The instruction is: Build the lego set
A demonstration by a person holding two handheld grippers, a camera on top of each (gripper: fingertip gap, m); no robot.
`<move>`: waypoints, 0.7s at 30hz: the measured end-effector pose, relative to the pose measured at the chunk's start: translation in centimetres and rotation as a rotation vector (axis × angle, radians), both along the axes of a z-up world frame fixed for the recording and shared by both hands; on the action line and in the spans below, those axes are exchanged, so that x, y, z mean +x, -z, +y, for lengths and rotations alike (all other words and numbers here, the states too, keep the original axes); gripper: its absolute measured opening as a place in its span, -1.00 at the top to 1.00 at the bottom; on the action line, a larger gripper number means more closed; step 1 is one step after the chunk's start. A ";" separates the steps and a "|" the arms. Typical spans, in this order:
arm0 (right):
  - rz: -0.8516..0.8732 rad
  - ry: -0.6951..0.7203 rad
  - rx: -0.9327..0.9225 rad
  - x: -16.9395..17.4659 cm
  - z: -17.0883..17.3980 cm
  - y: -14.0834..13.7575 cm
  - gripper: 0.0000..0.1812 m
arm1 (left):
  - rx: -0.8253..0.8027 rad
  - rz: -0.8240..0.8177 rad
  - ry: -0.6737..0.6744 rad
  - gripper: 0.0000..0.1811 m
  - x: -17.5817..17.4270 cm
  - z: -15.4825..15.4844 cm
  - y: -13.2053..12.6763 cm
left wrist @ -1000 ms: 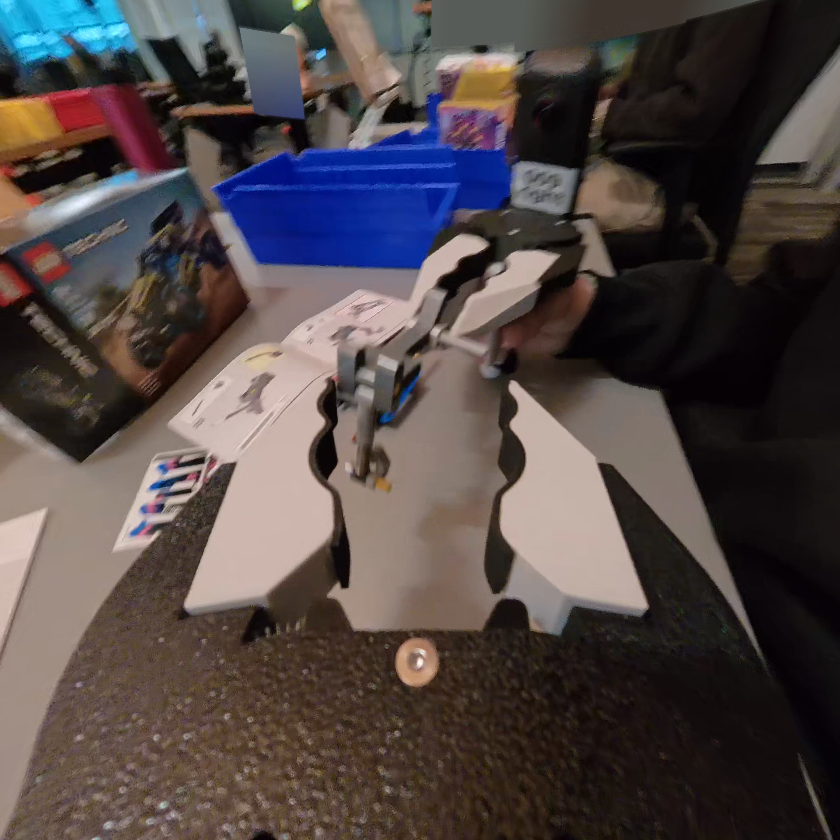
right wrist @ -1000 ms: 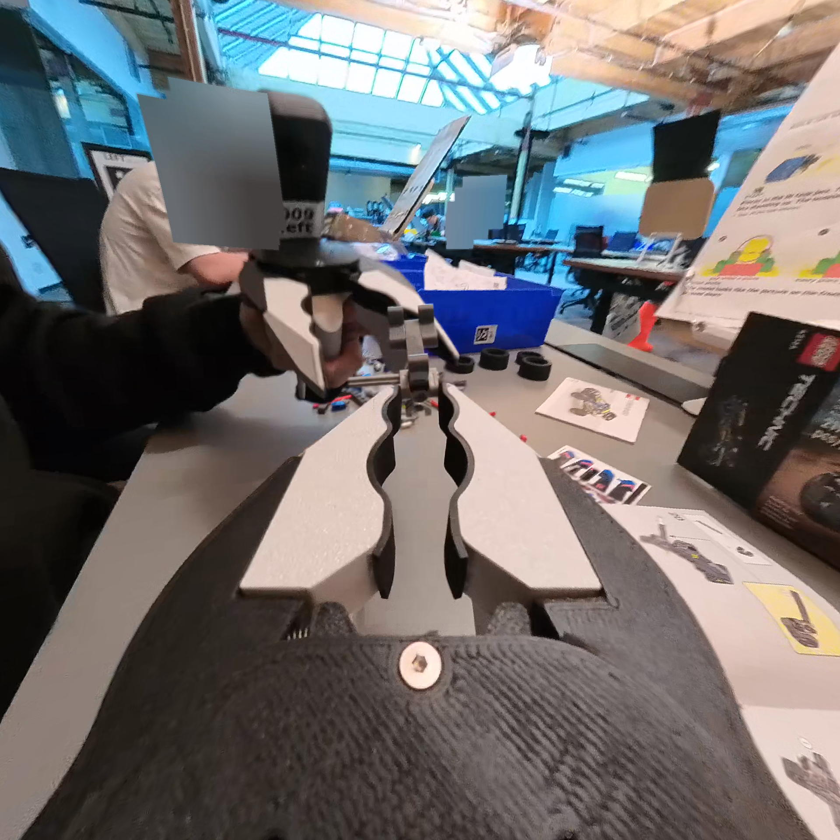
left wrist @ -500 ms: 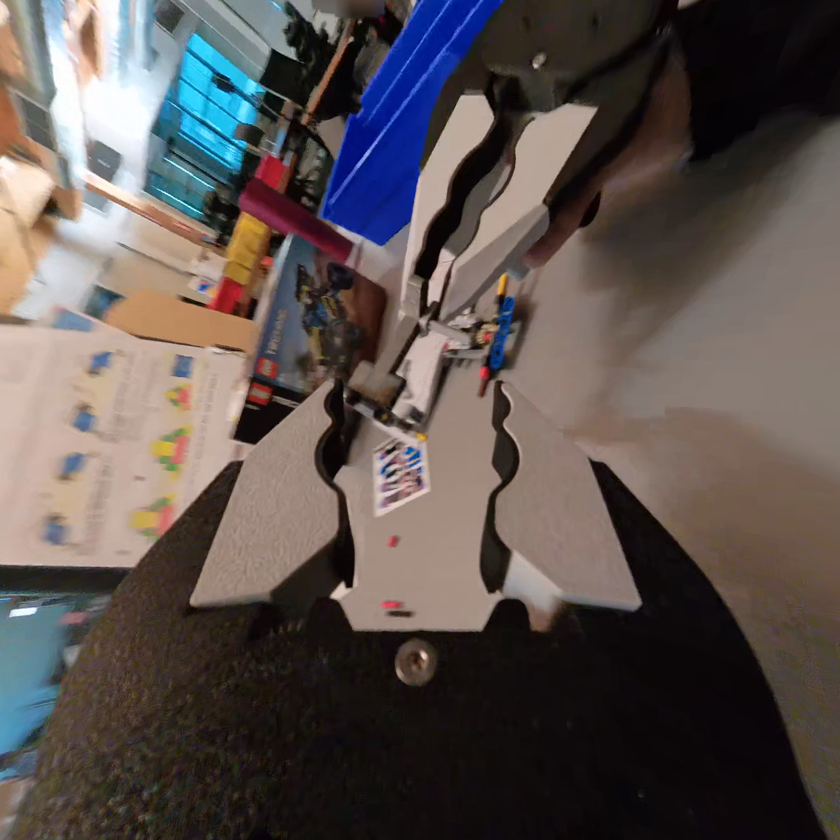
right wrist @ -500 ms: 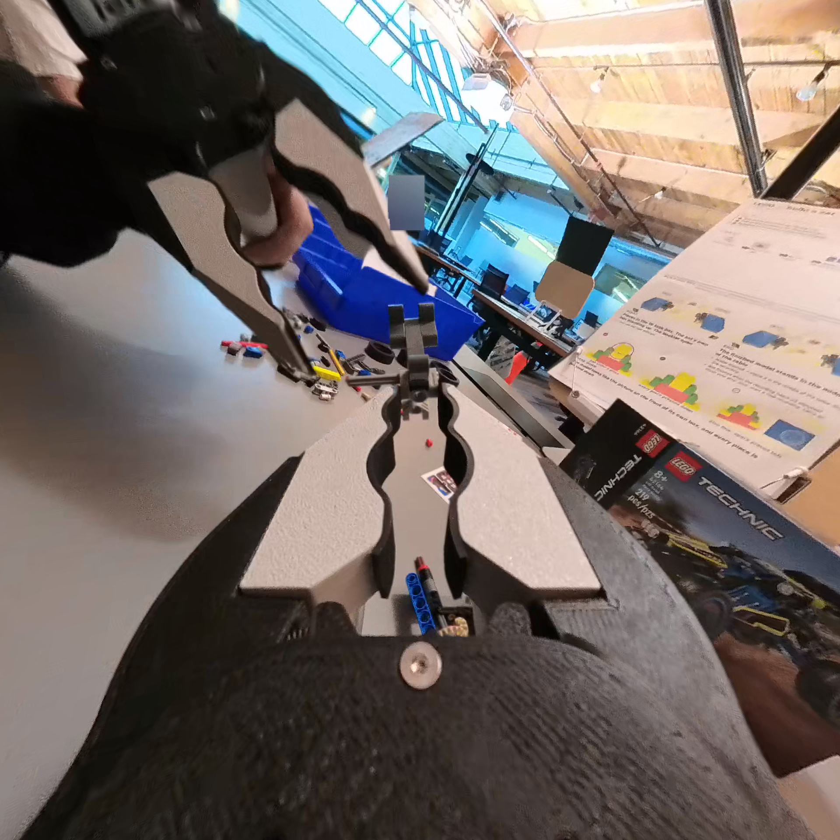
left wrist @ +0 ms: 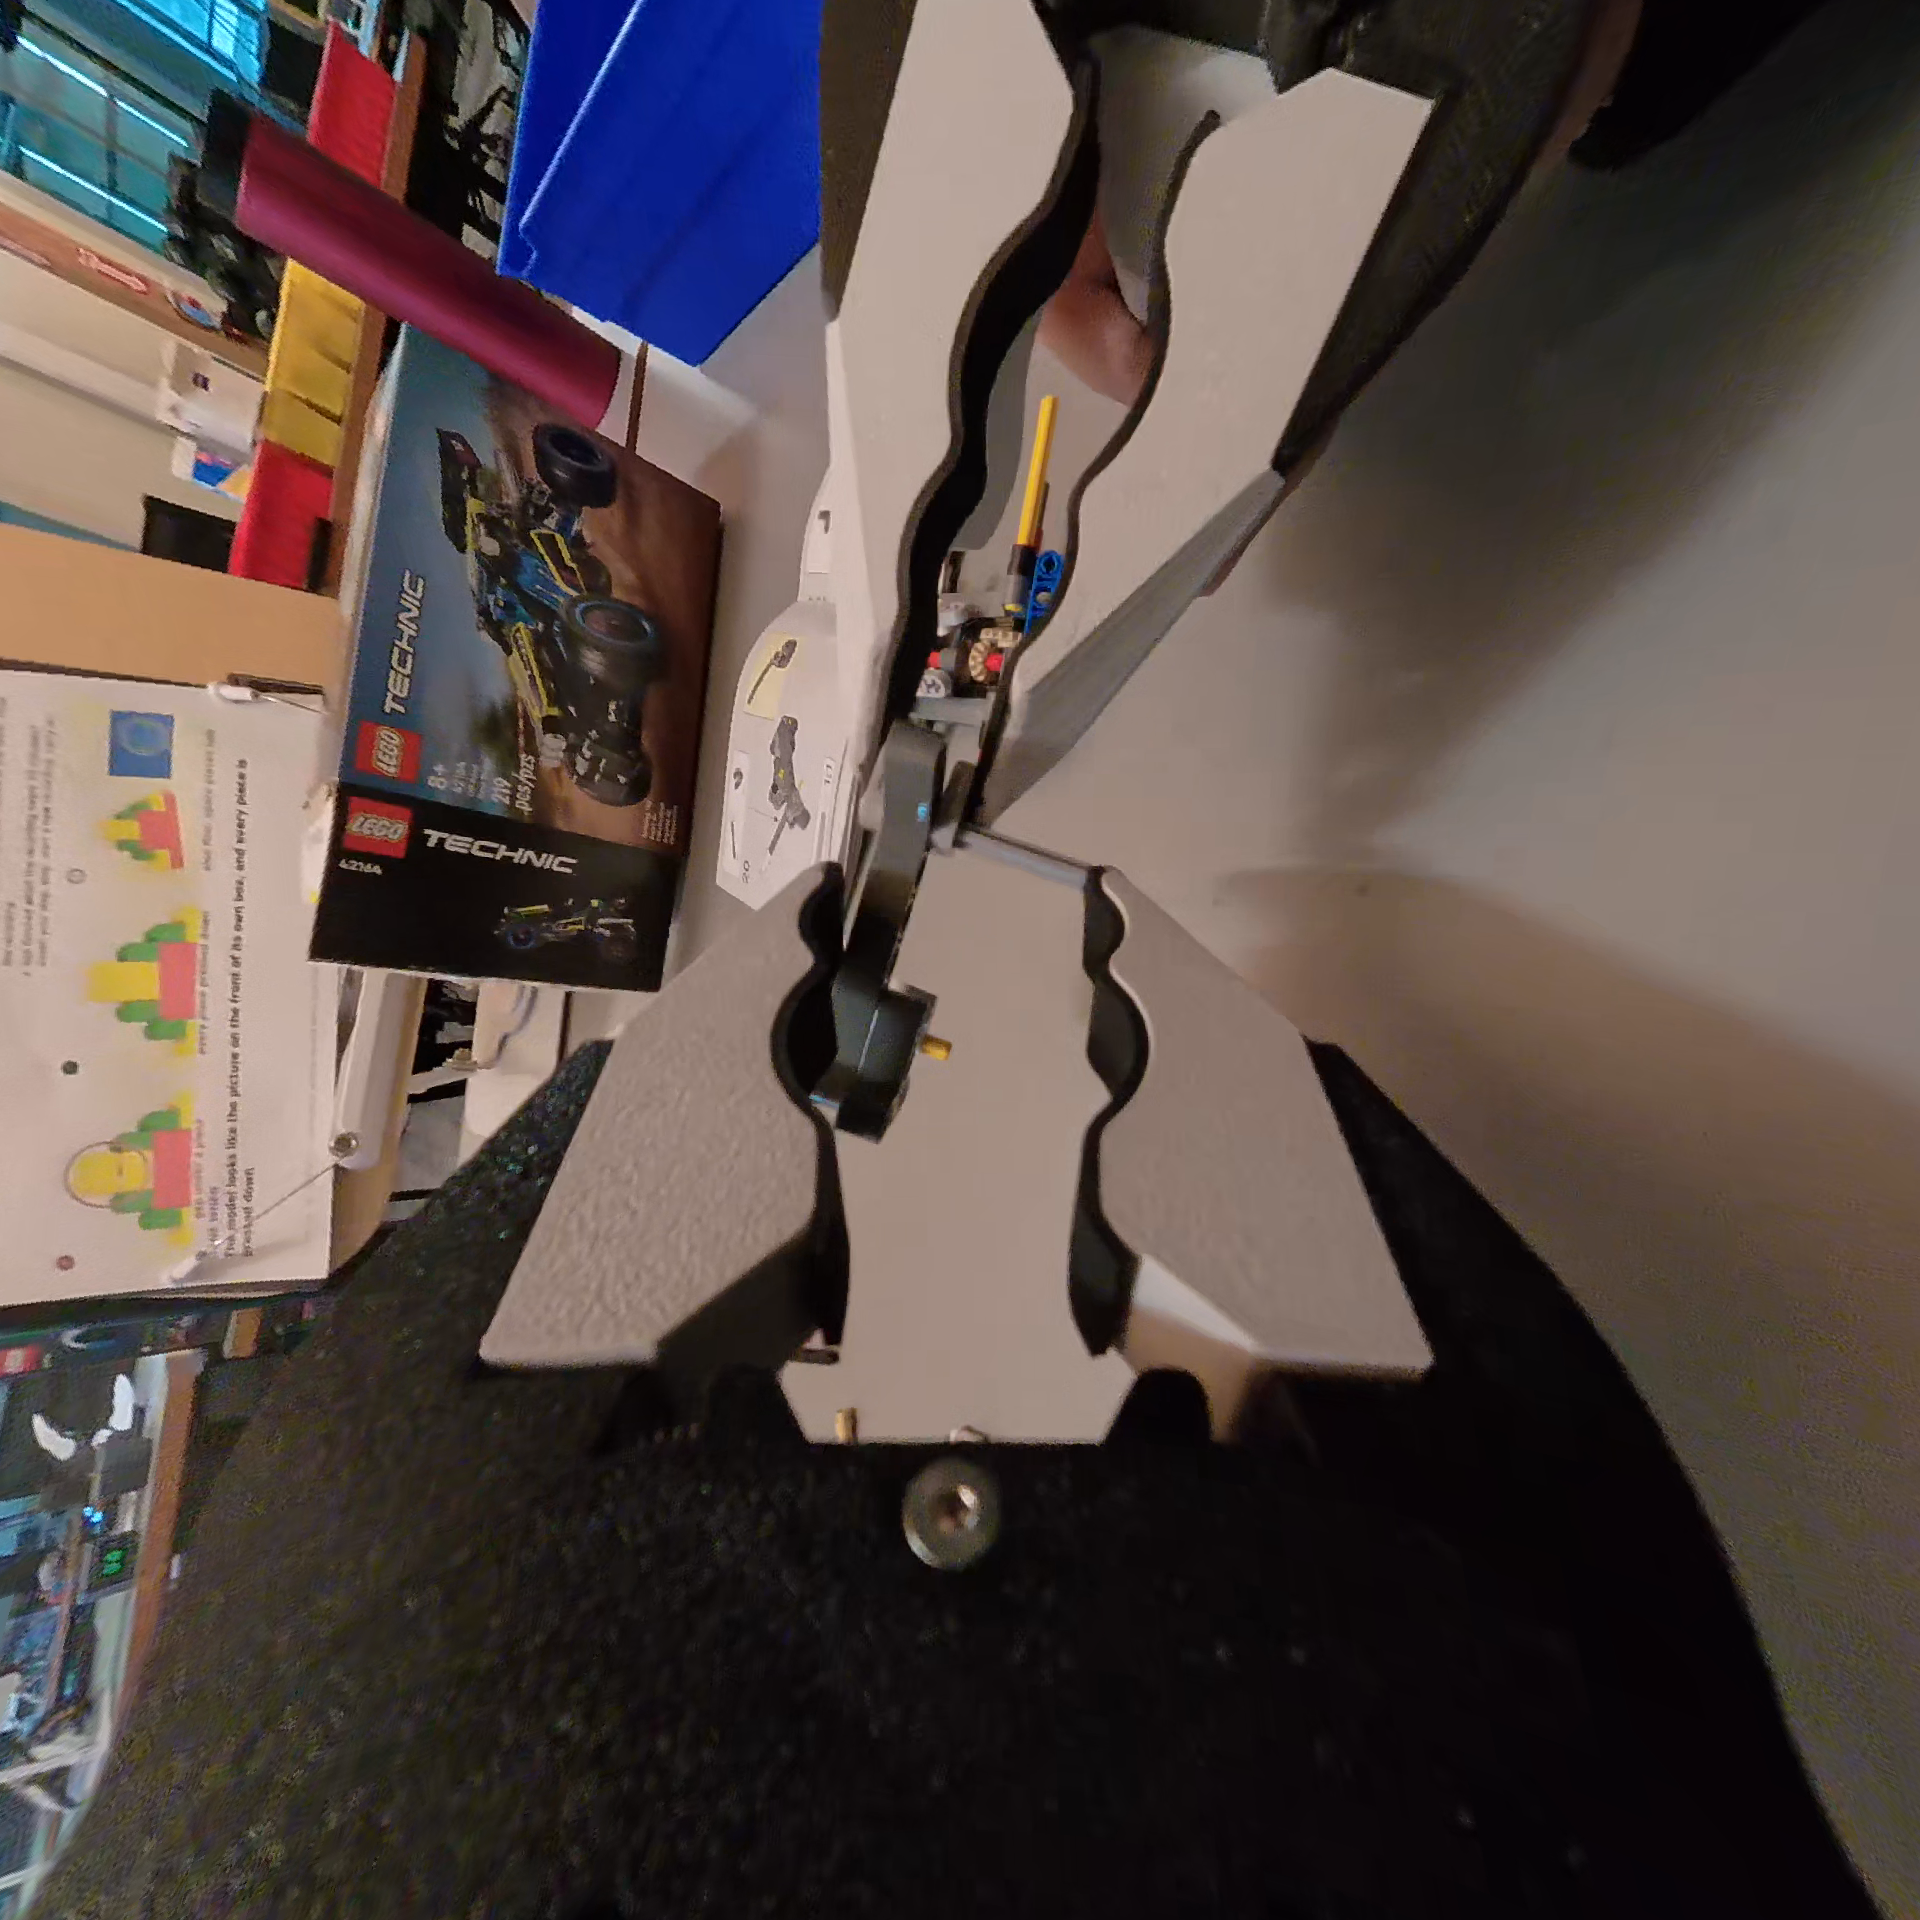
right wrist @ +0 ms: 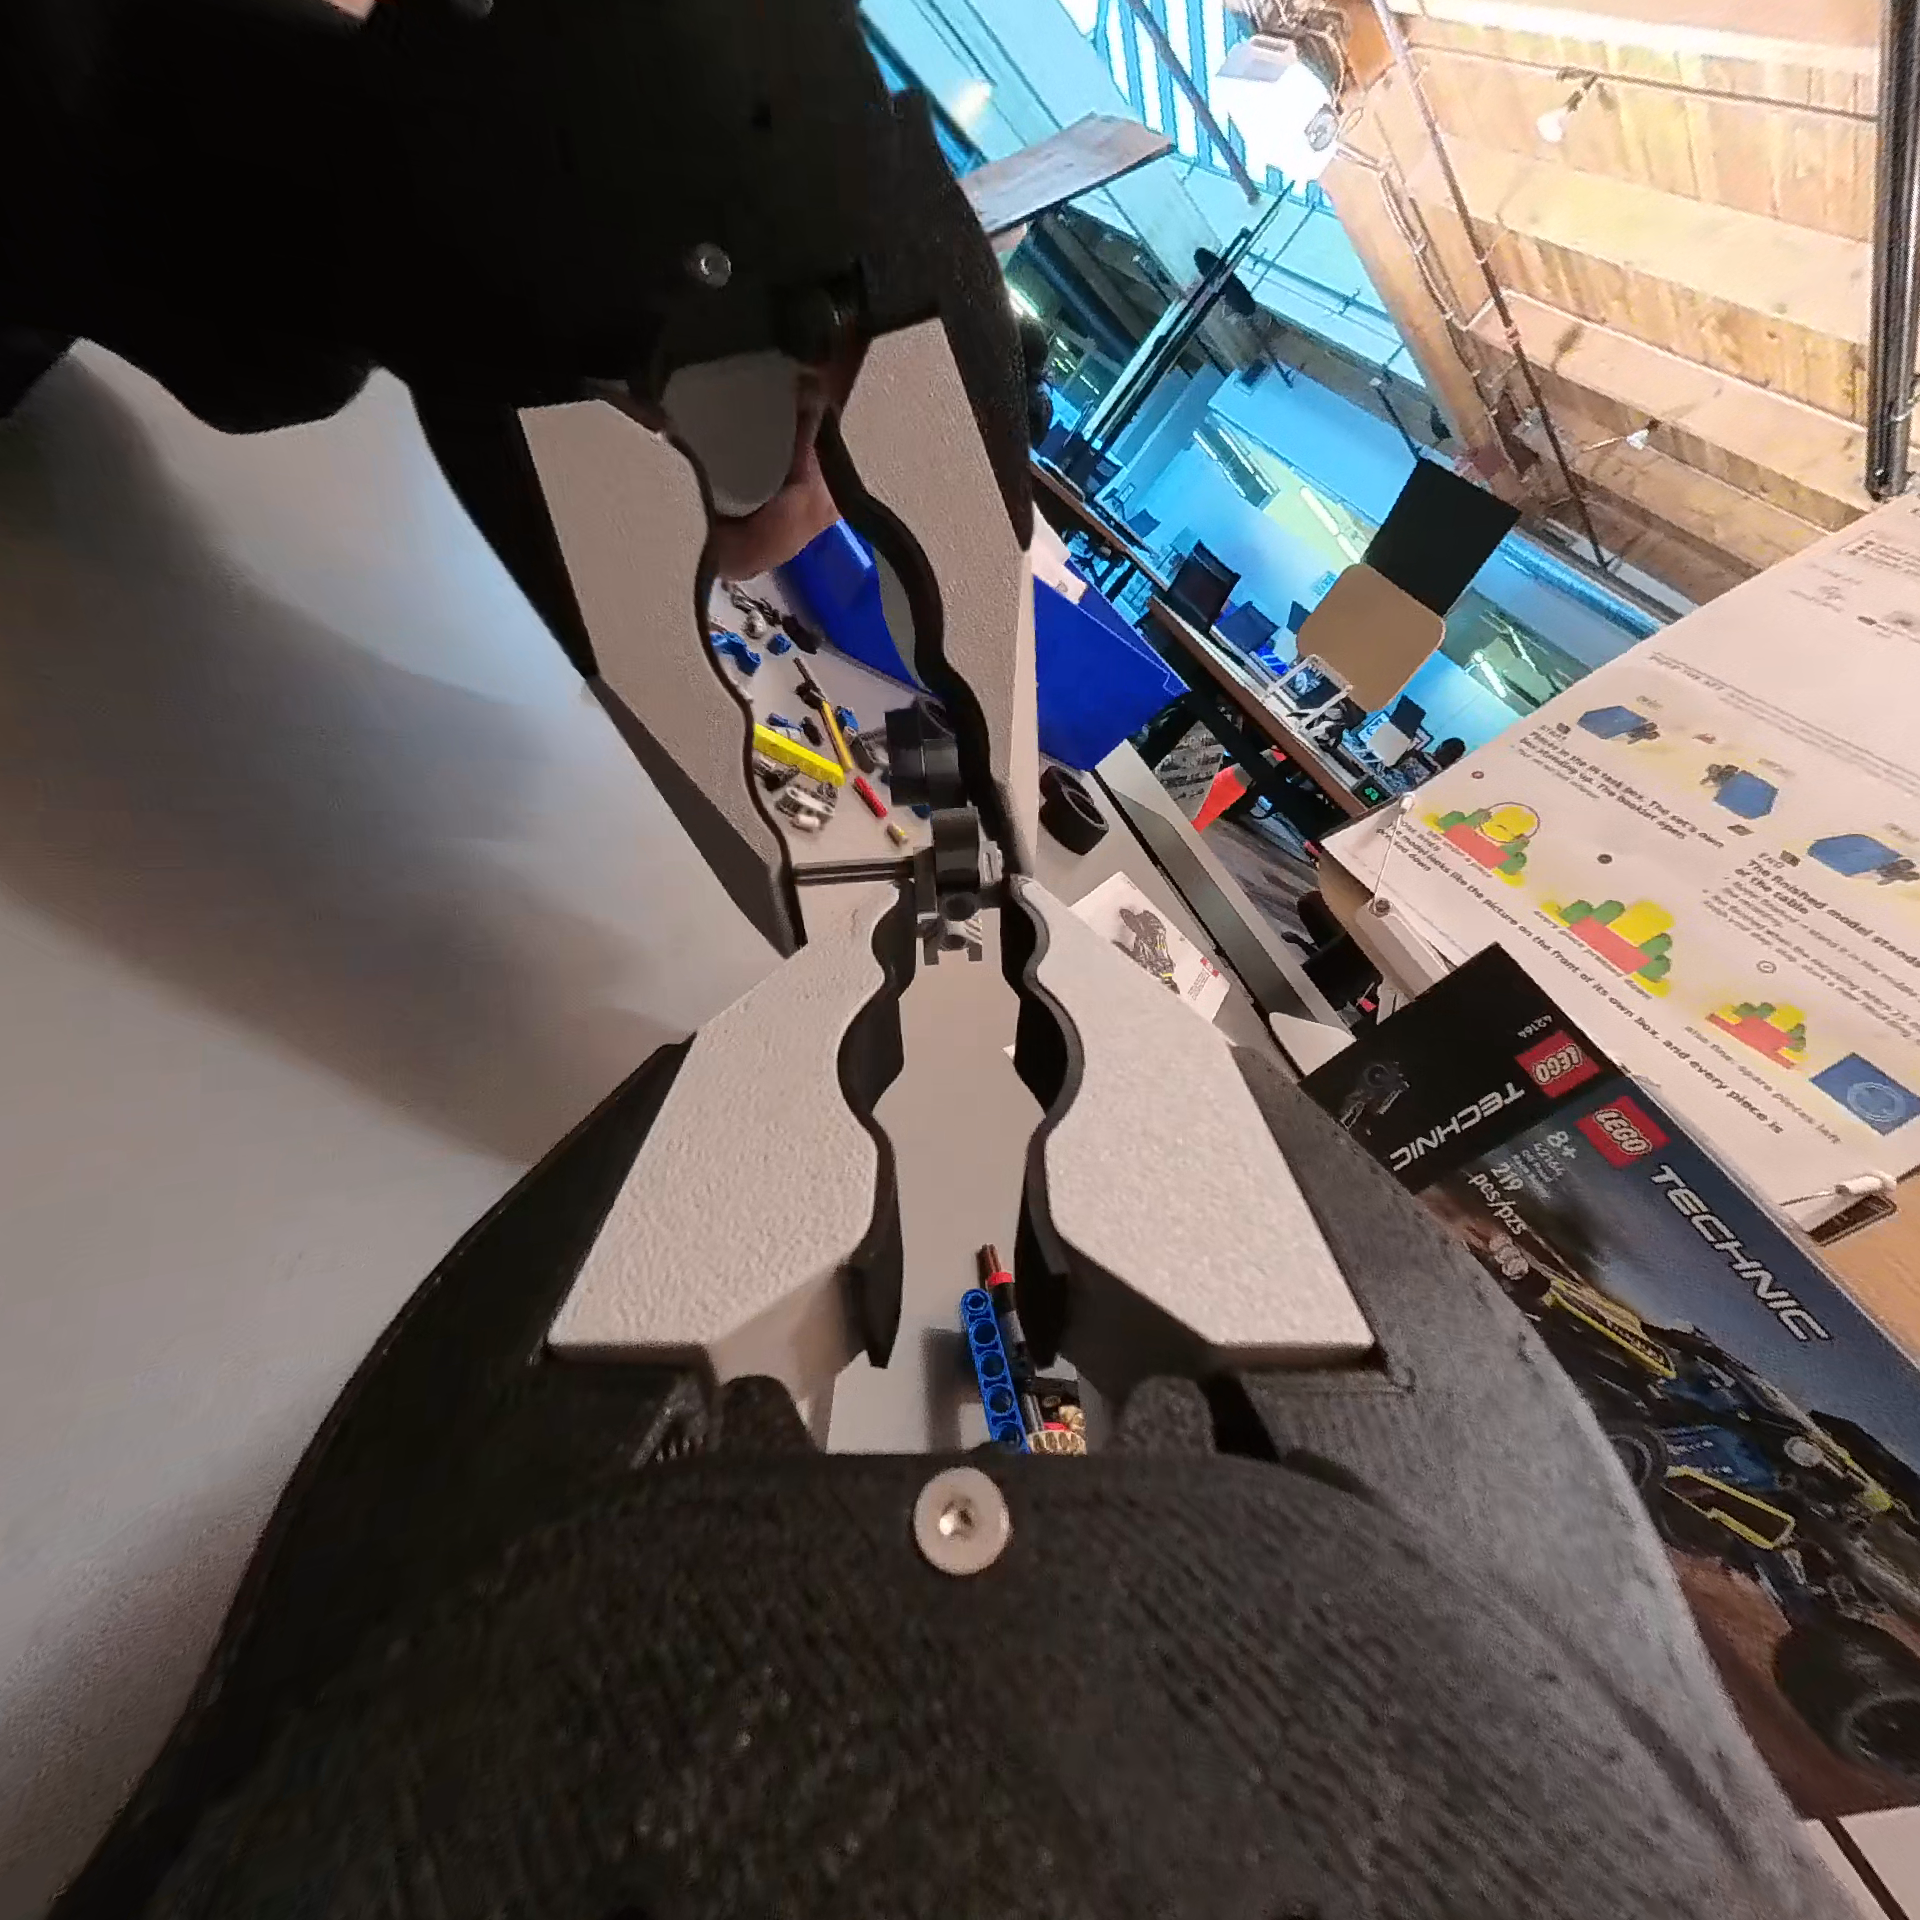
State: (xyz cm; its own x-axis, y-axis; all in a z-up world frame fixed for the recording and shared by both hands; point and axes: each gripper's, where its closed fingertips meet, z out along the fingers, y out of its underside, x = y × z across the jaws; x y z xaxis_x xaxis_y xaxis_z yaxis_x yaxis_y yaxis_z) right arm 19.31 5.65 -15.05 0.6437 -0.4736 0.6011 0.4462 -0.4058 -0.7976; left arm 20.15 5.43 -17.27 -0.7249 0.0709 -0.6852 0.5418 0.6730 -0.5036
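A small dark grey lego assembly with a thin grey axle sticking out sideways hangs over the grey table. My right gripper is shut on it by its lower end. In the left wrist view the right gripper reaches in from the top. My left gripper is open with its jaws on either side of the assembly. The assembly lies against one finger and the axle tip reaches the other. In the right wrist view the left gripper comes in from above.
The lego set box stands beside a printed sheet on cardboard. Blue bins stand at the back. An instruction booklet lies nearby, with loose pieces and a black tyre. A part-built piece with a blue beam lies under the right gripper. The tips of both grippers are at nearly the same place.
Both grippers have rolled onto their sides and come close together. The left gripper's open jaws now straddle the assembly, which the right gripper still holds.
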 end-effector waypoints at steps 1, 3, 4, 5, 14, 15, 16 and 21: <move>0.004 0.000 -0.003 0.0 0.0 0.1 0.84 | 0.001 0.012 -0.004 0.52 0.0 0.0 0.1; 0.004 0.005 -0.014 0.1 0.0 0.2 0.84 | 0.009 0.015 -0.010 0.53 0.0 0.0 0.3; 0.004 0.012 -0.023 0.1 0.0 0.3 0.84 | 0.011 0.019 -0.008 0.52 0.0 -0.1 0.4; 0.010 0.010 -0.031 0.2 0.1 0.5 0.84 | 0.010 0.039 0.002 0.53 -0.3 -0.2 0.6; 0.036 0.011 -0.087 0.2 0.2 1.5 0.84 | 0.117 -0.007 0.002 0.56 0.0 0.1 1.6; 0.041 0.012 -0.083 0.3 0.2 1.5 0.84 | 0.118 -0.004 -0.004 0.57 0.0 0.1 1.6; 0.041 0.014 -0.088 0.3 0.3 1.5 0.84 | 0.122 -0.002 -0.010 0.57 0.0 0.1 1.7; 0.057 0.027 -0.102 0.5 0.3 1.8 0.84 | 0.124 0.014 -0.024 0.55 0.2 0.1 2.0</move>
